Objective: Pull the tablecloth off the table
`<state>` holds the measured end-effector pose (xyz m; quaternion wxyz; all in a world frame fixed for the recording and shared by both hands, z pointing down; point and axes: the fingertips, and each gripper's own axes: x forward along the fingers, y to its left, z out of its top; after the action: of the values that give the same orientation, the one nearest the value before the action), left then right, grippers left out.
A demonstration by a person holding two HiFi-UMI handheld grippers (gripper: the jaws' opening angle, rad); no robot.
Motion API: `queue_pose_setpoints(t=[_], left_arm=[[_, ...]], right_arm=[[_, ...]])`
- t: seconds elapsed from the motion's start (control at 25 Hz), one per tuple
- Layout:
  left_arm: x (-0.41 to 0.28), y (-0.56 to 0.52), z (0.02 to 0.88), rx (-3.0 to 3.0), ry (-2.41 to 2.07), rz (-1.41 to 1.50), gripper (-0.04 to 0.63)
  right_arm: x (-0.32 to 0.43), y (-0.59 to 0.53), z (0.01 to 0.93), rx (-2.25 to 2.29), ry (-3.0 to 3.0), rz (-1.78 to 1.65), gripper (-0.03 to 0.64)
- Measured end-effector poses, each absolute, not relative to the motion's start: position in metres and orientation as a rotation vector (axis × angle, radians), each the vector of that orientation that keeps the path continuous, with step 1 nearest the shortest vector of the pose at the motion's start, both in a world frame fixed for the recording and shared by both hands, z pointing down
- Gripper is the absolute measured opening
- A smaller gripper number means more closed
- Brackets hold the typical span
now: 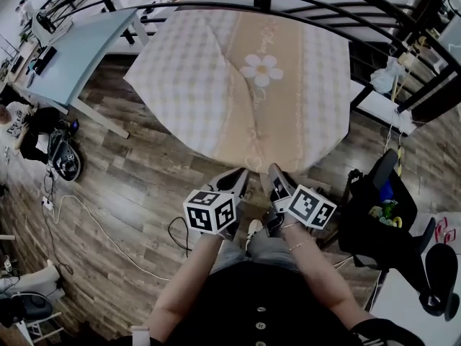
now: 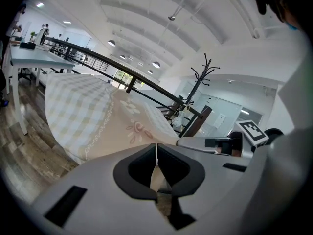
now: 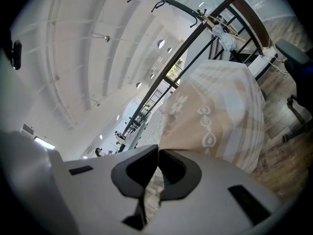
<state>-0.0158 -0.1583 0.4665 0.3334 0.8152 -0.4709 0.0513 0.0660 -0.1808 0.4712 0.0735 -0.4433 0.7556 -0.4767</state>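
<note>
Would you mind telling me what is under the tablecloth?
Only wooden floor shows below the hanging hem. The tablecloth drapes over the whole table, so its top and legs are hidden. The left gripper and the right gripper pinch the near edge.

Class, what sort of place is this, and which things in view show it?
Probably an open-plan office or lab: a long desk with equipment on it, a black railing, a coat stand, and a high arched ceiling with lamps.
</note>
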Motion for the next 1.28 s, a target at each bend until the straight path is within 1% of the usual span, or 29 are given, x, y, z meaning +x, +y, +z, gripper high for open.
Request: queue_pose_setpoints(t=[0.2,0.6,1.28], left_arm=[[-0.022,-0.142,0.466,2.133,-1.19,0.117,0.023],[-0.044,-0.099,0.452,2.166,-1.169,0.081,0.023],[-0.079,-0.015,0.445,2.201,-1.144,0.067,0.023]], right_arm=[[0.065,-0.169,0.459,-1.353,2.24,-1.381,0.026],[0.038,-0.121,0.446,-1.362,2.264,-1.337,0.026],[-0.009,-0.027,0.448,-1.355,2.296,-1.328,0.027]])
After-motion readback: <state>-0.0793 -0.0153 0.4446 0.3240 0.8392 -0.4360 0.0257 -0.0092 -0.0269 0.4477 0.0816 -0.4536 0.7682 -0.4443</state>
